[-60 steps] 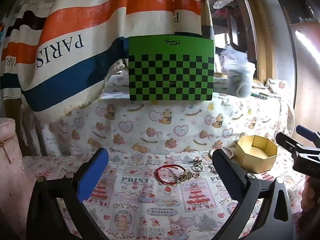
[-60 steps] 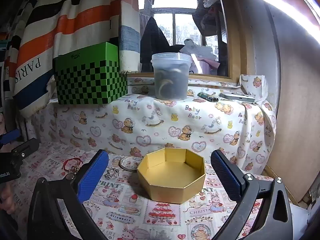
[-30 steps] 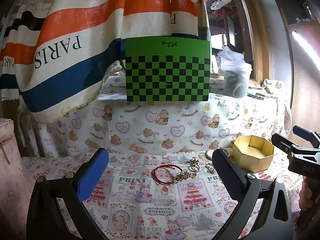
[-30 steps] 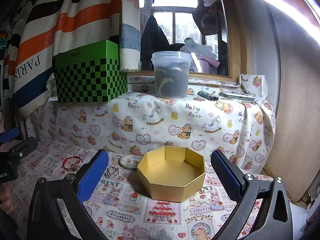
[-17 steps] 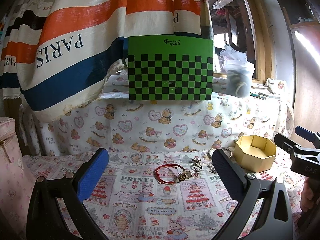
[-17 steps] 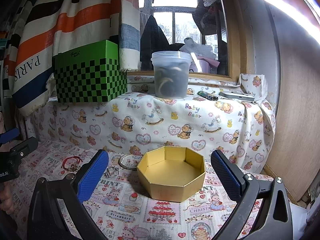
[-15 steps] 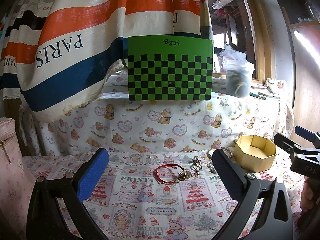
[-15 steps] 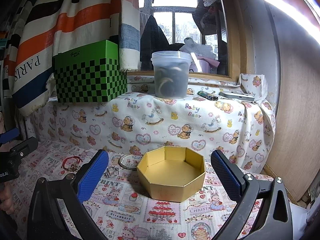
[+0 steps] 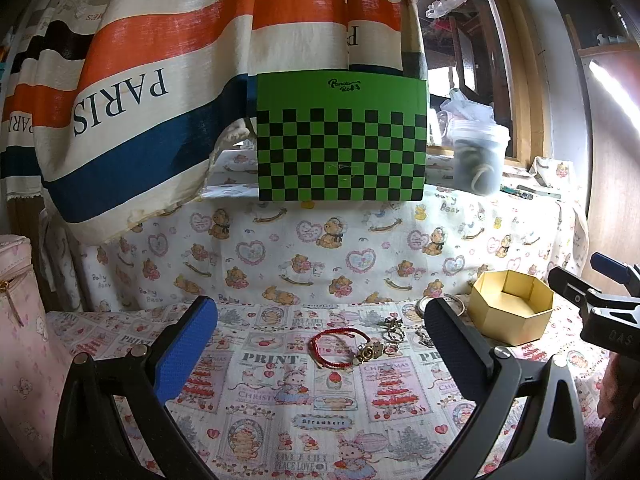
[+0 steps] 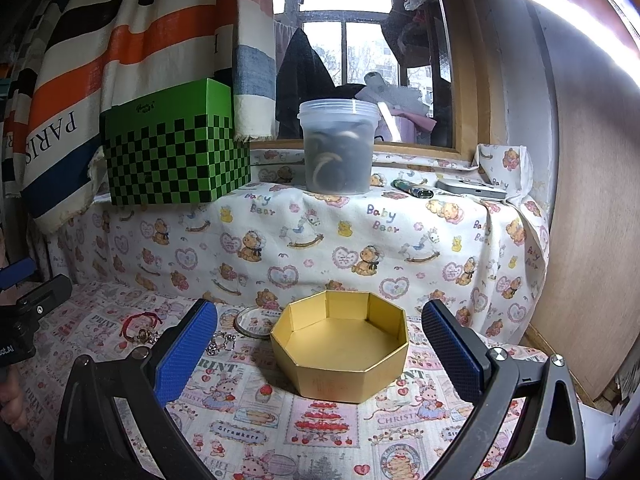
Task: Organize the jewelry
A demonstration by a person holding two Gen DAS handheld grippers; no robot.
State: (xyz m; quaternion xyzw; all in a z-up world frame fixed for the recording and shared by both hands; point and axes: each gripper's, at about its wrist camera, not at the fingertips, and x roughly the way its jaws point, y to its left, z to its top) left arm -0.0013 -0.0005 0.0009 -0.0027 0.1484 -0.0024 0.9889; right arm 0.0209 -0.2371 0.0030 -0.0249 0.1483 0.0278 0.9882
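Covering the table, a printed cloth (image 9: 280, 420) lies under both claws. Ahead of the spread right claw (image 10: 320, 336) sits a gold box (image 10: 340, 364). Between the spread left claw's (image 9: 320, 332) fingers lies a red bracelet (image 9: 340, 344).

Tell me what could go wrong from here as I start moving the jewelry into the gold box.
The red cord bracelet lies flat on the patterned cloth, so the open left tool could pinch fabric along with it. The small charms sit bunched together and may snag or scatter. The gold box looks light; the open right tool could nudge it.
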